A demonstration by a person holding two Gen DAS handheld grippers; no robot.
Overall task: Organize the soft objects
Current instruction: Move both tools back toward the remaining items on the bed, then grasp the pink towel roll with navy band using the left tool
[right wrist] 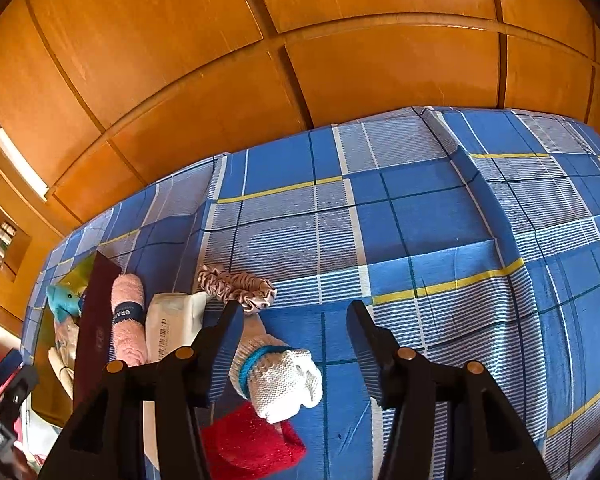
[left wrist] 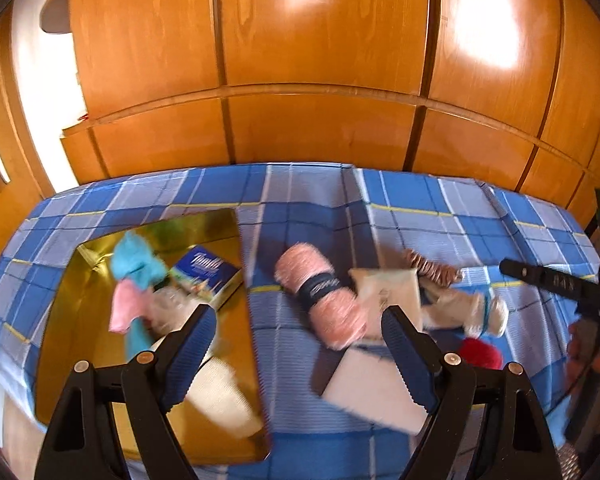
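So the rolled pink towel with the dark band [left wrist: 322,294] is lying on the blue plaid bedspread [left wrist: 440,216], just past my left gripper [left wrist: 298,330] at about 12 o'clock, right between the fingertips. Its long axis runs roughly 11 to 5, so diagonal across my jaws, not square to them. Left gripper is wide open, holding nothing. Right gripper [right wrist: 296,318] is also spread wide and empty, sitting over the white knit roll with the teal band [right wrist: 278,376], which is at about 7 o'clock from its centre, with the fuzzy red piece [right wrist: 252,440] below that. From the right side the pink towel is way off at 9 o'clock, so I reckon left is the nearer hand. The shiny gold tray [left wrist: 240,340] with the turquoise plush [left wrist: 138,264] is at my left's 10 o'clock, just beside the towel.
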